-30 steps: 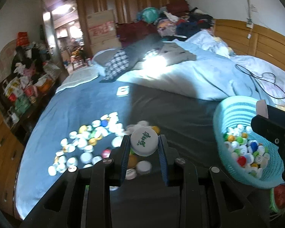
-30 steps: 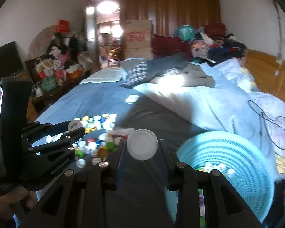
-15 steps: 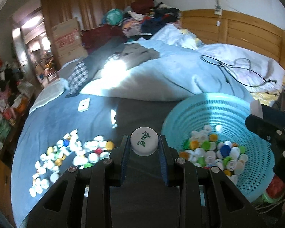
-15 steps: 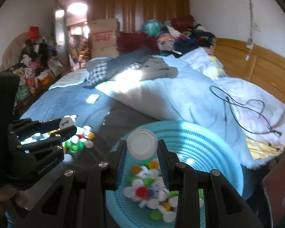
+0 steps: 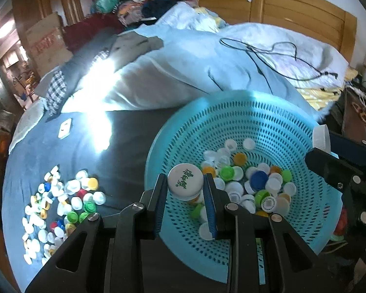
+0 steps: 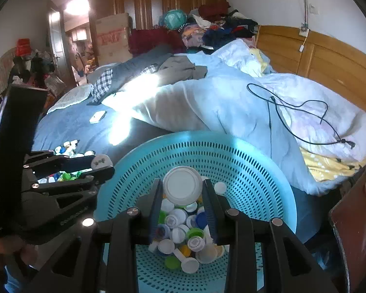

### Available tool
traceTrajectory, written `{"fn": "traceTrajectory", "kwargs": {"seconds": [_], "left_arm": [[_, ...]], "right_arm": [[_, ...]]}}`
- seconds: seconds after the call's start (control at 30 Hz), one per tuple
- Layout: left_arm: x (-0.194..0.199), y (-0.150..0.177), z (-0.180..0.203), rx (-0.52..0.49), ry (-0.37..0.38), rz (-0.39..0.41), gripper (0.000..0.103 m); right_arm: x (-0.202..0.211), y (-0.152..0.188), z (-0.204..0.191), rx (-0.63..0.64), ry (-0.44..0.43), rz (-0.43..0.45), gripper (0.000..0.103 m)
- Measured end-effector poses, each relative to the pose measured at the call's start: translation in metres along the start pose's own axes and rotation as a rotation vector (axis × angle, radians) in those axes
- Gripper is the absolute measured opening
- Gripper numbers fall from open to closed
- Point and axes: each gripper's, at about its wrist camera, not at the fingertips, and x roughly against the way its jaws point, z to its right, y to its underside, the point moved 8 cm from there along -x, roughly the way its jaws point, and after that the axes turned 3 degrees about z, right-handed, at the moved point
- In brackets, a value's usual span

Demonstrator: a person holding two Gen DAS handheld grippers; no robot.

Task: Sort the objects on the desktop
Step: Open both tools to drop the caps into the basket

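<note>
Holding a cap apiece, both tools hang over the basket. In the left wrist view, at lower centre, the left gripper (image 5: 186, 188) pinches a white cap with green lettering (image 5: 185, 181) between its ribbed blue pads. In the right wrist view, lower centre again, the right gripper (image 6: 183, 190) clamps a plain white cap (image 6: 182, 185), a broader one, so its jaws stand a little wider.

The step in hand looks like the drop. To do it well, I would release only while each cap sits over the bowl's deep middle, not its sloping wall, and part the jaws just enough. Keeping low should help, since hard, light plastic discs will likely bounce or roll. The two tools sit close together, so letting go one after the other would avoid a knock.

The turquoise basket (image 5: 275, 122) fills the lower right of the left view. It is a round, shallow bowl of smooth moulded plastic pierced with rows of slots. In it lies a heap of sorted caps (image 5: 253, 185): white, green, orange and blue, some ridged at the rim.

At lower left of that view the unsorted caps (image 5: 61, 202) are scattered on a dark blue bedcover (image 5: 48, 151), a soft, matte cloth. Beyond, at upper right, a pale rumpled quilt (image 5: 195, 73) carries a thin black cable (image 5: 280, 56).
</note>
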Motion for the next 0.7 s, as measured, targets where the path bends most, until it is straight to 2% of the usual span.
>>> {"fn": "traceTrajectory", "kwargs": {"seconds": [0.7], "left_arm": [[-0.0116,-0.0009,0.0097,-0.004,0.024,-0.026,0.025]], "right_arm": [[-0.0048,0.0052,0.0007,-0.009,-0.006,-0.015,0.036]]}}
